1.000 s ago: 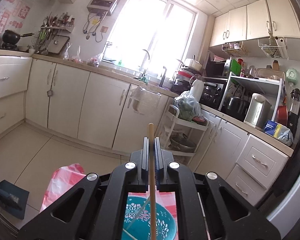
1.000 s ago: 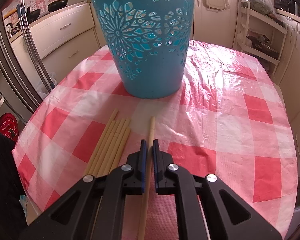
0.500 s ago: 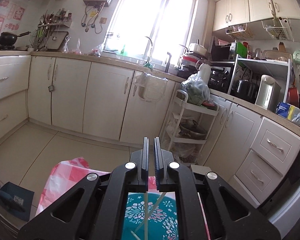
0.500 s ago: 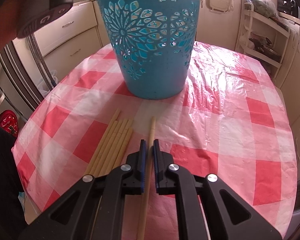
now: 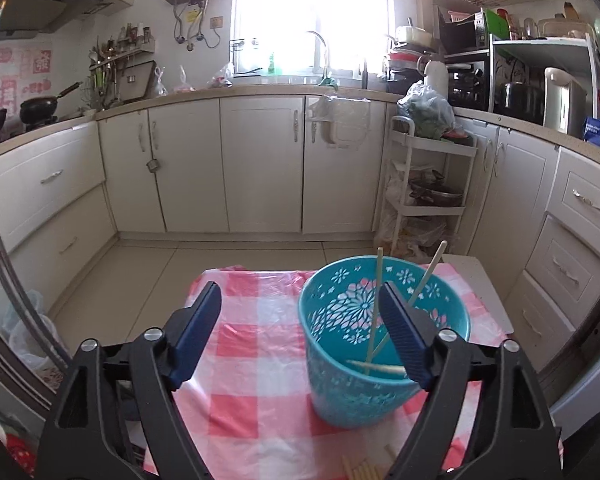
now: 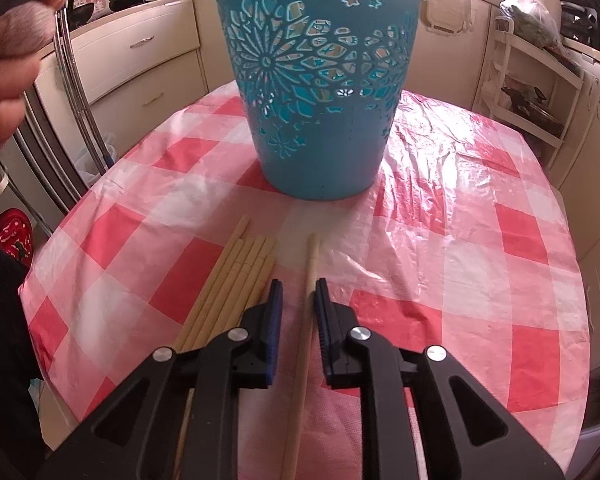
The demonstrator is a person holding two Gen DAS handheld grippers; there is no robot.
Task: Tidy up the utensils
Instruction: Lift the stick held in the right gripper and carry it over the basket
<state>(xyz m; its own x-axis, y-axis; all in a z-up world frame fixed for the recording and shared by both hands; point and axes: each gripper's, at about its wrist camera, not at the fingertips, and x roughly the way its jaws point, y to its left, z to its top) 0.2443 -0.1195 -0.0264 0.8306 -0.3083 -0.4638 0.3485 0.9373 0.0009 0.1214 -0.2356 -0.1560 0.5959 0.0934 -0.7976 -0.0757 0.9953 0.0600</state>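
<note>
A teal cut-out basket (image 5: pixel 340 384) stands on the red-checked tablecloth (image 5: pixel 252 360) with three chopsticks (image 5: pixel 374 312) inside it. My left gripper (image 5: pixel 300 296) hovers just before the basket, its jaws opening wide with nothing between them; the right finger overlaps the basket's rim. In the right wrist view the basket (image 6: pixel 320 80) stands beyond a bundle of several chopsticks (image 6: pixel 236 280). My right gripper (image 6: pixel 299 286) is low over the cloth. Its jaws are opening slightly around a single chopstick (image 6: pixel 311 256) that lies on the table, and the pads do not press it.
A hand (image 6: pixel 12 60) holds the left gripper at the upper left of the right wrist view. Metal chair tubes (image 6: pixel 76 104) stand off the table's left edge. A white trolley (image 5: pixel 428 184) and kitchen cabinets (image 5: pixel 260 160) lie beyond the table.
The left gripper let go of its chopstick, which now stands in the basket, then sank, tilted down and opened wide. The right jaws have parted a little around the chopstick on the table.
</note>
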